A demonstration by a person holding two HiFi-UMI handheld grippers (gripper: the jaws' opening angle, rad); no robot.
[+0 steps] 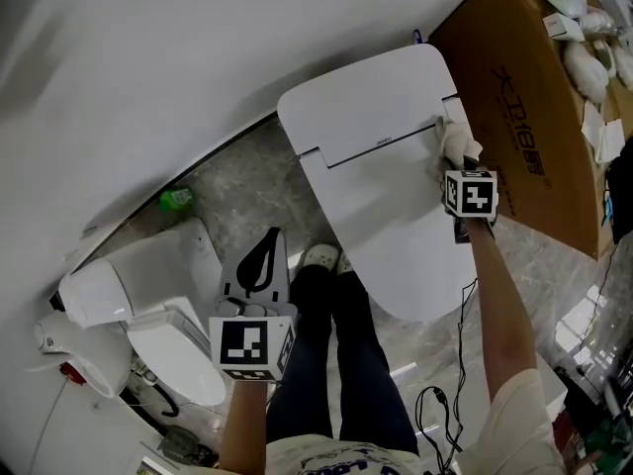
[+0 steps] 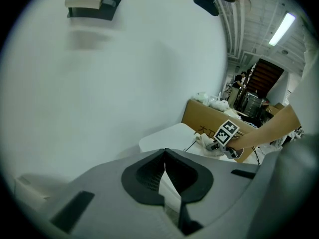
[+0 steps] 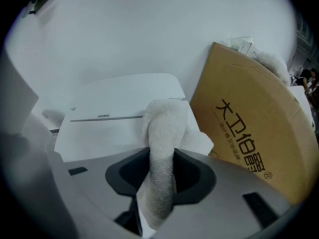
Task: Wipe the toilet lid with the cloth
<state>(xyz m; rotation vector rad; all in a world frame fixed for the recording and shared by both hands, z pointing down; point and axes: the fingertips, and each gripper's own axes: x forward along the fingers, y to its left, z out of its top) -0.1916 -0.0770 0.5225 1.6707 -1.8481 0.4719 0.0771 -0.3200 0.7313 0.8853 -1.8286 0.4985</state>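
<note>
I judge wiping barely started: most of the toilet lid [image 1: 386,196] looks still to cover, my left gripper [image 2: 165,153] idles off it with fingers clenched on nothing, and my right gripper's [image 3: 160,169] fingers grasp the cloth [image 3: 164,128] at the lid's far right edge.

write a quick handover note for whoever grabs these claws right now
Left claw: shut, empty, held clear of the toilet lid.
Right claw: shut on the cloth.
Cloth sits at the lid's far right edge, by the seam, next to the cardboard box.
Done: cloth gripped and at the lid; how much is wiped cannot be told.
Left: wipe the lid toward its near end.
</note>
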